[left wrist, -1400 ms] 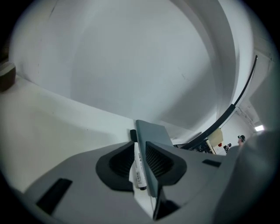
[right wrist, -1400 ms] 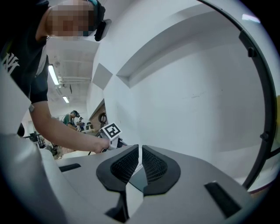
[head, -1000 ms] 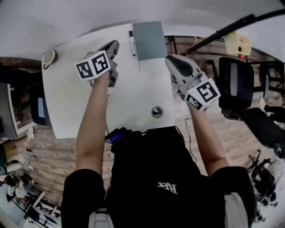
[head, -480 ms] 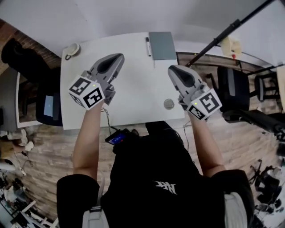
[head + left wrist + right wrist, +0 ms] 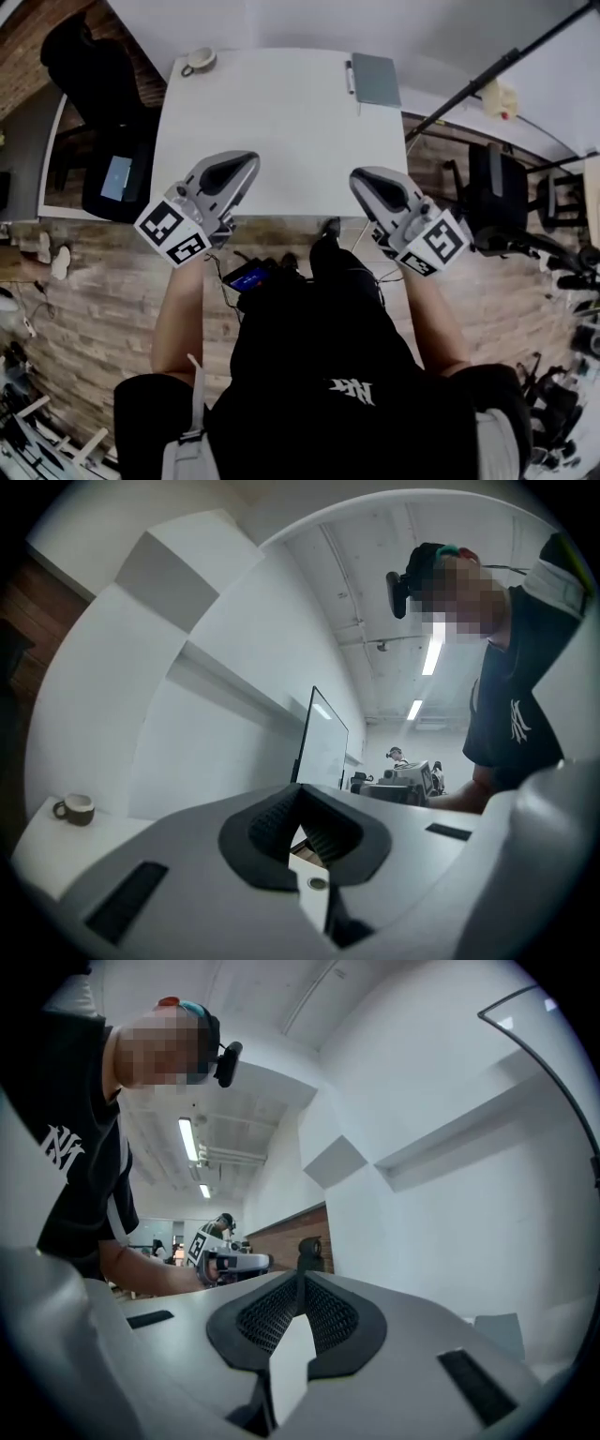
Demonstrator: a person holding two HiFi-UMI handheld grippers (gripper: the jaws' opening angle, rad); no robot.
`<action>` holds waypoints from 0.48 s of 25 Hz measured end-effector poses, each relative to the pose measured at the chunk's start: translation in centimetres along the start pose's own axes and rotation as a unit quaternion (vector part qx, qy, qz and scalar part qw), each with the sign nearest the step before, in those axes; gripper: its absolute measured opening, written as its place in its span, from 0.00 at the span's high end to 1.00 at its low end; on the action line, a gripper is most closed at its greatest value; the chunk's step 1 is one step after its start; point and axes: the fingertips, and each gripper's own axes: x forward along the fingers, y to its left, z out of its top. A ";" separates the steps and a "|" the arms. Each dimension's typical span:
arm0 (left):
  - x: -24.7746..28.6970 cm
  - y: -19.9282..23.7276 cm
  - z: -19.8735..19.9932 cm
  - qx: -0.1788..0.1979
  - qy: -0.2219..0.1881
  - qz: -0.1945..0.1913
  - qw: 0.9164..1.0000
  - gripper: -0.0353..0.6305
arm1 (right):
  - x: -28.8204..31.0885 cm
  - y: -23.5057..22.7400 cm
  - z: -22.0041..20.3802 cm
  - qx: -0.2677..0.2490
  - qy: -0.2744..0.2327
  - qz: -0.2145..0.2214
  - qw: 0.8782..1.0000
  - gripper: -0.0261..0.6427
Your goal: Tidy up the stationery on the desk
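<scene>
Two grippers are held over the near edge of the white desk (image 5: pixel 281 122), pointed toward its far side: the left gripper (image 5: pixel 246 162) near left, the right gripper (image 5: pixel 360 176) near right, each with jaws pressed together on nothing. The grey notebook (image 5: pixel 377 79) and the pen (image 5: pixel 351 77) just left of it are shown by the head view at the far right corner, well apart from both grippers. The cup (image 5: pixel 199 61) at the far left corner is caught by the left gripper view but not the right.

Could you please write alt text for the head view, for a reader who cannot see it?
From above, a person holds the left gripper and right gripper, both shut and empty, over the near edge of a white desk. At its far edge lie a grey notebook with a pen beside it; a cup sits at the far left corner.
</scene>
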 end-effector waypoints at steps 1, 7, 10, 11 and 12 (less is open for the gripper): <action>-1.0 -0.6 -0.6 -0.005 0.001 0.003 1.000 0.94 | 0.0 1.1 -0.4 0.004 0.005 0.006 1.000 0.89; -4.4 -3.6 -3.6 -0.030 0.001 0.032 0.999 0.94 | -1.6 4.6 -1.8 0.010 0.027 0.037 0.999 0.89; -4.6 -6.1 -5.0 -0.042 0.008 0.038 0.998 0.94 | -3.3 5.1 -1.4 0.043 0.008 0.047 0.998 0.89; -4.6 -7.1 -5.5 -0.045 0.012 0.038 0.998 0.94 | -3.9 5.2 -1.2 0.051 0.000 0.047 0.998 0.89; -4.6 -8.1 -5.9 -0.048 0.017 0.038 0.998 0.94 | -4.6 5.3 -0.9 0.054 -0.006 0.047 0.997 0.89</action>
